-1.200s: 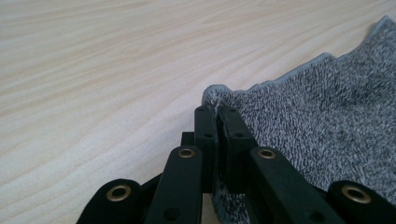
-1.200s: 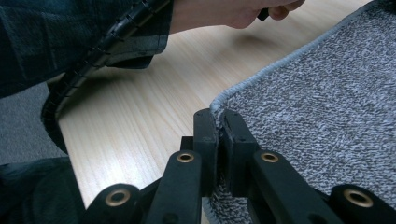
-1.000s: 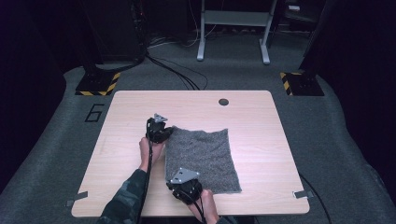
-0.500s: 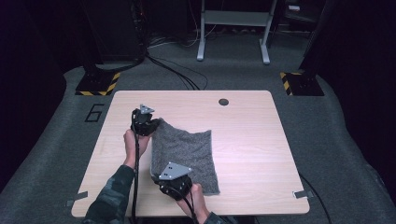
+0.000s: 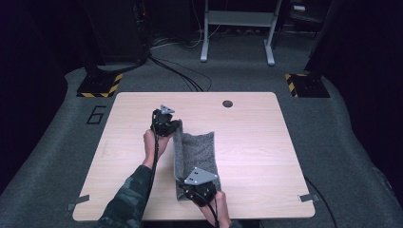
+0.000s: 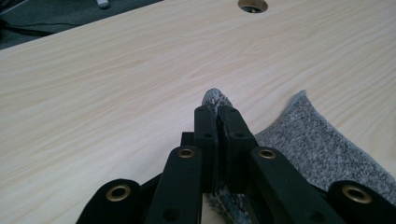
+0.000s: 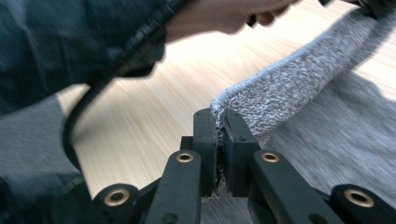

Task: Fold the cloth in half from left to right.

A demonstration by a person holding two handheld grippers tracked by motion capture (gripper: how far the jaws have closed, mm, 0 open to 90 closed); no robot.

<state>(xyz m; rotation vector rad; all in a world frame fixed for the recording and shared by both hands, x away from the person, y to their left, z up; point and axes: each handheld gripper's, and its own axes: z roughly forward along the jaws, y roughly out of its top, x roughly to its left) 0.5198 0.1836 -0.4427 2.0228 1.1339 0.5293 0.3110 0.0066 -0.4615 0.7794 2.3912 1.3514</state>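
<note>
A grey knitted cloth lies on the wooden table, its left edge lifted and folding over to the right. My left gripper is shut on the cloth's far left corner, held above the table. My right gripper is shut on the near left corner close to the table's front edge. In the right gripper view the raised edge of the cloth stretches away toward the left hand.
A round cable hole sits near the table's far edge. Bare tabletop lies left of the cloth. Black cables and a metal stand are on the floor beyond the table.
Both grippers have carried the cloth's left edge up and rightward. The cloth went from lying flat to half folded, its visible width narrower.
</note>
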